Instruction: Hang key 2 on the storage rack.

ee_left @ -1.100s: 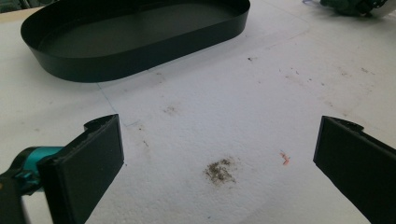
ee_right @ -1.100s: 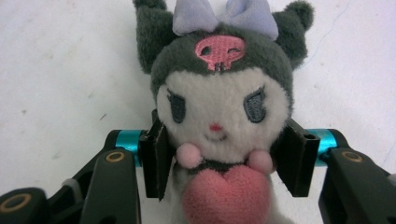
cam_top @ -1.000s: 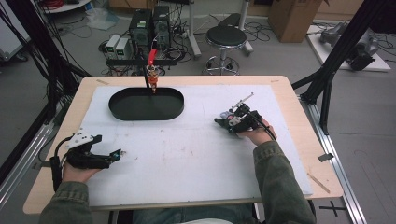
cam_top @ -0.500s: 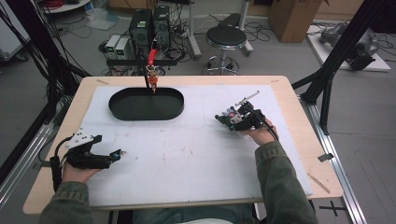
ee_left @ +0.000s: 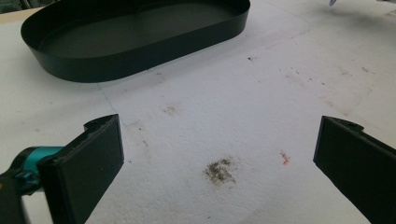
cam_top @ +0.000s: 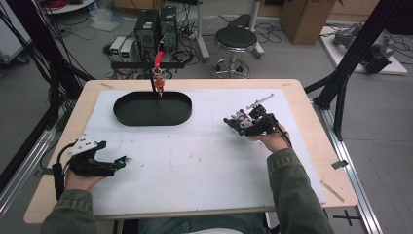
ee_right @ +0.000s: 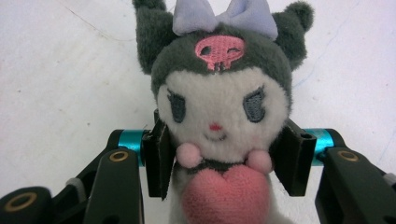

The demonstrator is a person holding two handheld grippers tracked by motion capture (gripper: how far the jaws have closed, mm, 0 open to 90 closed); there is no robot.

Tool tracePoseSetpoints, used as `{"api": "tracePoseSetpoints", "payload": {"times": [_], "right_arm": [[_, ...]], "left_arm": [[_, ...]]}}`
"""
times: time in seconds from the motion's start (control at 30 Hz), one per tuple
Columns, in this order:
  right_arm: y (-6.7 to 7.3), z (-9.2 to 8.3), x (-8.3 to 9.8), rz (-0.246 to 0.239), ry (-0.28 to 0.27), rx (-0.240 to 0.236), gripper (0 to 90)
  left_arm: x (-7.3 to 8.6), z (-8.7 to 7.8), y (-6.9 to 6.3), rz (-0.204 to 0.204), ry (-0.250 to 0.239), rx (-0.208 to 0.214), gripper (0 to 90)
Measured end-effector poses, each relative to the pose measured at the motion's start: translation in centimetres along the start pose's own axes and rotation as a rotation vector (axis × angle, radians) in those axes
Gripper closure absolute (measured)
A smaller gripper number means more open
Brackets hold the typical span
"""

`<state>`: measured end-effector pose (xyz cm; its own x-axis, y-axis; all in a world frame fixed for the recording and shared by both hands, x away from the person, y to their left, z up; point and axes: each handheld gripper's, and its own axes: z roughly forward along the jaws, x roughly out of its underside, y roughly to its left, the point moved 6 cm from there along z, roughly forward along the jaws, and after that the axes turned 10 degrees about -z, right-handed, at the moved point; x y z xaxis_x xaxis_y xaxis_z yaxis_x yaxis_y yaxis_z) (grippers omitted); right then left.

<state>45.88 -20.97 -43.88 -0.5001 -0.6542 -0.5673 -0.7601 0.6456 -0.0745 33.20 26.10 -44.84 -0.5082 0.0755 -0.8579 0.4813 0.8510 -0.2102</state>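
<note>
Tabletop (cam_top: 311,146) is seen as light wood, covered almost fully by a white foam sheet (cam_top: 195,161) marked with small dirt specks and a faint orange fleck. Grey floor is seen beyond, with black frame posts at both sides, computer boxes (cam_top: 151,29) and cabling behind the far edge, a round black stool (cam_top: 236,41) to their right, and a cardboard box farther right.

Left gripper (cam_top: 122,161) is held low at the near left of the sheet, pointed right; its jaws are spread wide, with nothing but bare foam between them in the left gripper view. Black oval tray (cam_top: 152,109) is placed at the far left-centre, well apart from that gripper, and is seen empty. A small red-orange fixture (cam_top: 159,73) is mounted on a bar just behind the tray's far rim. Open sheet lies between tray and right hand; no obstruction is seen on it.

Right gripper (cam_top: 234,120) is held at the right-centre, pointed left toward the tray. Plush toy (ee_right: 217,112) is pinched between its jaws: pads are pressed against both sides of the body just under the head, in the right gripper view. Dark ears, lilac bow, pink skull mark and pink heart are shown. Toy is held upright, facing the camera, above the foam, well apart from the tray.
</note>
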Motion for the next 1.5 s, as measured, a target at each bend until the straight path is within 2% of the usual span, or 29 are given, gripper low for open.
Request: {"api": "tracePoseSetpoints", "payload": {"times": [0.3,0.67,0.93,1.07,1.23,1.5], "right_arm": [[0.3,-0.9,-1.2,-0.005,-0.035,-0.006,47.0],[0.8,-2.3,-4.7,-0.036,-0.074,-0.022,47.0],[1.3,-2.3,-7.2,-0.046,-0.082,-0.055,47.0],[1.6,-2.5,-8.8,-0.068,-0.091,-0.057,46.9],[1.8,-2.6,-10.7,-0.068,-0.106,-0.060,46.9],[2.6,-2.6,-12.9,-0.089,-0.112,-0.075,46.9]], "left_arm": [[0.0,0.1,-0.1,0.000,-0.001,0.000,2.1],[0.0,0.1,0.0,-0.001,-0.001,0.001,2.0],[0.0,0.1,0.0,-0.003,-0.001,0.001,2.0],[0.0,0.1,0.0,0.000,-0.001,0.003,2.0],[-0.1,-0.1,0.0,-0.002,-0.008,0.004,2.1],[-0.1,-0.1,0.0,-0.004,-0.011,0.006,2.0]]}}
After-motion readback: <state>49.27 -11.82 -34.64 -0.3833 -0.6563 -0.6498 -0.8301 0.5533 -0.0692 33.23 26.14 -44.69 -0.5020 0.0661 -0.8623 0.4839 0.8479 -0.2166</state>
